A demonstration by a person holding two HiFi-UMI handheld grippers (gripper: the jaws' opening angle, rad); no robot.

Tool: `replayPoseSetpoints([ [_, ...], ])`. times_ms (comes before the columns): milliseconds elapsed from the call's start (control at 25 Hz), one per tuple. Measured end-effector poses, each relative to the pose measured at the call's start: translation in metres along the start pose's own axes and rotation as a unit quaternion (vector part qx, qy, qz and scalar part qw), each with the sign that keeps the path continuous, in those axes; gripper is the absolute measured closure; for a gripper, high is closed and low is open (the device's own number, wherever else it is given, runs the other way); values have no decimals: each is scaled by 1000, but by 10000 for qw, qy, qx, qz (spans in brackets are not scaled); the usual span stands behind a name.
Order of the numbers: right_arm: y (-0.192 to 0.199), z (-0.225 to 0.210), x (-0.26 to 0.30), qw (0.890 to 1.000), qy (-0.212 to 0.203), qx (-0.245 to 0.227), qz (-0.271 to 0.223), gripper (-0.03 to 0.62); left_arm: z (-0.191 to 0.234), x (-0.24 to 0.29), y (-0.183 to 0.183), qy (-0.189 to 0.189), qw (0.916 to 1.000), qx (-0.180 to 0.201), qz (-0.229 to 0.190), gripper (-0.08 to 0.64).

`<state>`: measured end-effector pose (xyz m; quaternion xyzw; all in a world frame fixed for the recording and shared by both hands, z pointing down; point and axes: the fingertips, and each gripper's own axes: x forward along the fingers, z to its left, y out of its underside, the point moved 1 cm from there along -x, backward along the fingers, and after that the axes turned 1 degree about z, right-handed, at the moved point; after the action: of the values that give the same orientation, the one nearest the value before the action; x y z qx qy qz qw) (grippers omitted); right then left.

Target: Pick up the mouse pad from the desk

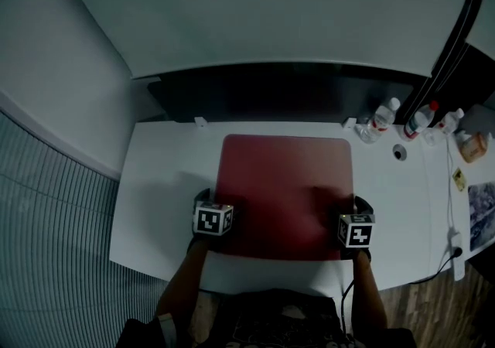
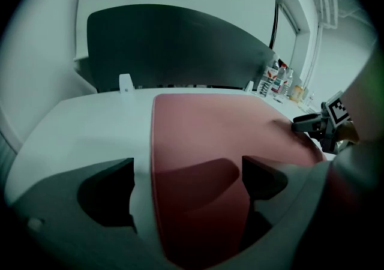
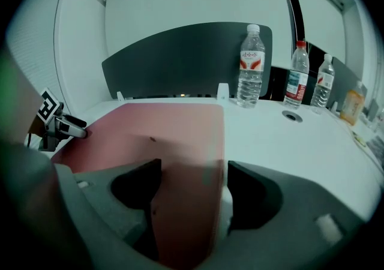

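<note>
Where jaws gape, mouse pad [image 1: 286, 184] lies.

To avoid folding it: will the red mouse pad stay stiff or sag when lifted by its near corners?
Probably floppy: the mouse pad looks thin and lies flat on the desk, so its middle may sag. Thin, so likely light. The left gripper and right gripper, open over opposite edges, could limit sagging.

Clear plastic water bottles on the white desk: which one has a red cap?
The middle clear plastic bottle; the left bottle and right bottle have white caps.
</note>
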<state>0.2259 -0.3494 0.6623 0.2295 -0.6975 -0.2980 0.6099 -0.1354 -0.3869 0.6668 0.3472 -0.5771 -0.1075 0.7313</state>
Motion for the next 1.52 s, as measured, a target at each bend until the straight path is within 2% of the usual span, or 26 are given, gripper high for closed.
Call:
replayPoseSetpoints([
  [200,-1,-2,3,9998,-164,73,70,249,4,10,1,-33,10000,-18,15,8],
  [400,-2,2,4,10000,-80,-30,28,253,3,8,1,-100,9998,-17,-144,11],
  [560,-2,2,2,10000,5,-42,10,265,-1,3,0,-172,9996,52,-197,45],
  [680,-3,6,2,10000,-27,-40,-25,284,-4,-2,-2,-243,9993,54,-281,94],
  [880,1,11,0,9999,-42,-109,79,341,-8,-3,-2,-208,9991,37,-373,112],
  [1040,-4,18,2,9994,-227,-233,-91,373,-10,-3,-3,-212,9986,133,-460,135],
  [1200,0,17,2,9993,-262,-261,-16,390,-21,0,3,-65,9991,245,-339,236],
  [1520,-1,23,-1,9988,-375,-321,27,431,-35,-4,-2,-46,9980,570,-253,361],
])
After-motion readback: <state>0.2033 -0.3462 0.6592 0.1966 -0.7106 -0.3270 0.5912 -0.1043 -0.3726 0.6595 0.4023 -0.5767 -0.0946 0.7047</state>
